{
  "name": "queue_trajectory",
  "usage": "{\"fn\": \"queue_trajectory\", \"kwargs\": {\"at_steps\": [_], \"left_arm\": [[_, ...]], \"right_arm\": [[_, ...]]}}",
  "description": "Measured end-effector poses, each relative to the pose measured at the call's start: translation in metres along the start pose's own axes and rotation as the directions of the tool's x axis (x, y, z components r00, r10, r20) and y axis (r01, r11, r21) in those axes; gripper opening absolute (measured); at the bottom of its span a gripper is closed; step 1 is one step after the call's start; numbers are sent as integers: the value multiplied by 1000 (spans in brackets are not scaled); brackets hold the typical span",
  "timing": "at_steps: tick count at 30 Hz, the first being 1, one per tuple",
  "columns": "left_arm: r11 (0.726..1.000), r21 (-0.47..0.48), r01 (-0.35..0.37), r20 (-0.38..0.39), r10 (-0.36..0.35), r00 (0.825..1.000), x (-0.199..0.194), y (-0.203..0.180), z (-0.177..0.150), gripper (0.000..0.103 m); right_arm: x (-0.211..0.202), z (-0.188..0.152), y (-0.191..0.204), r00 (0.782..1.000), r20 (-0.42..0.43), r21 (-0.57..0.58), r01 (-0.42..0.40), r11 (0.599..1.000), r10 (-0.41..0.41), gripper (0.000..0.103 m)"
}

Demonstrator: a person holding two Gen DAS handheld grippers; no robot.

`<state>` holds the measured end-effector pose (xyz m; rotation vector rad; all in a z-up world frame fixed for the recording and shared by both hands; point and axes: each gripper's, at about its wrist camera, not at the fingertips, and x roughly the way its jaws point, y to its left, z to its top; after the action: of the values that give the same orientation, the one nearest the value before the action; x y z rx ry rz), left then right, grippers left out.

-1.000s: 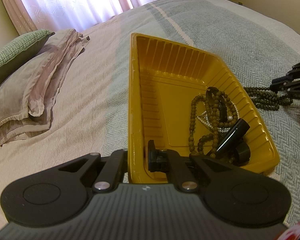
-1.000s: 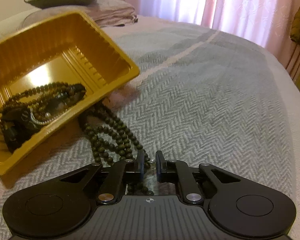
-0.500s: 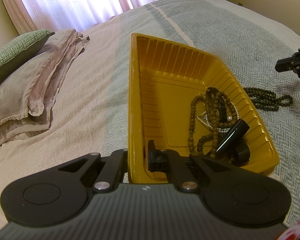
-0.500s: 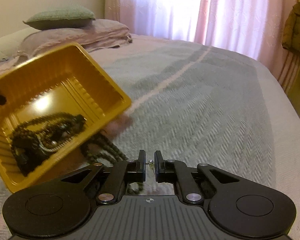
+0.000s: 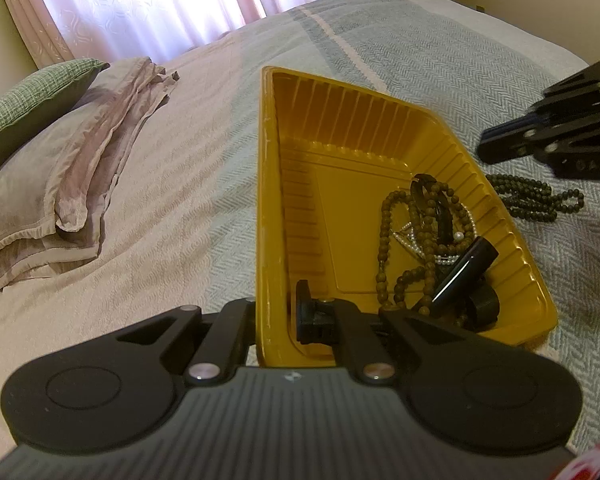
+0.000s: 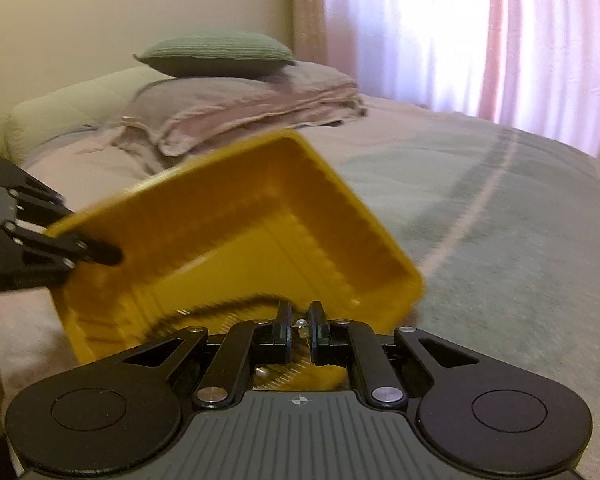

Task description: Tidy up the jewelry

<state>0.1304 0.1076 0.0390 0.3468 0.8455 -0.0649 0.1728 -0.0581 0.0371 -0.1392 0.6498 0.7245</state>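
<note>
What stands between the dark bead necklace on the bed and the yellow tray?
Only the side wall of the yellow tray. The dark bead necklace lies on the blanket just outside it. Nothing else is visible between them.

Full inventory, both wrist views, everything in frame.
yellow tray: 1, yellow, mid-bed
brown bead necklace: 1, brown, in tray, right side
pearl piece: 1, white, in tray among the beads
black band: 1, black, in tray
black tube: 1, glossy black, on top of the tray pile
dark bead strand: 1, dark, on bedspread right of tray
bedspread: 1, grey-green
green cushion: 1, green, on the pillow
mauve pillow: 1, mauve, far left
curtains: pink, behind bed
left gripper: black, clamped on tray wall
right gripper: black, over tray, jaws nearly closed; load unclear
</note>
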Motion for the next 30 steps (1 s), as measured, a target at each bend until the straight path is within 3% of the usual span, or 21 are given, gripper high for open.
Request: {"fn": "queue_trajectory", "kwargs": {"at_steps": [14,16,19,25,30], "left_arm": [[1000,-1,2,1,-2,1000,0,0,-1,4],[1000,-3,2,1,-2,1000,1,0,-1,4],[1000,-3,3,1,-3,1000,1,1,0,4],[1000,-7,3,2,-3,1000,2,0,0,4],[1000,-6,1,3,-1,1000,2,-1,0,4]], "right_arm": [[25,4,19,996,-39,6,-84,996,84,9],[23,4,15,996,-31,47,-87,995,89,17],[9,6,3,998,15,99,-70,993,69,35],[-35,-2,-33,997,66,164,32,986,-43,35],[-67,-34,-60,987,17,195,152,969,-159,35]]}}
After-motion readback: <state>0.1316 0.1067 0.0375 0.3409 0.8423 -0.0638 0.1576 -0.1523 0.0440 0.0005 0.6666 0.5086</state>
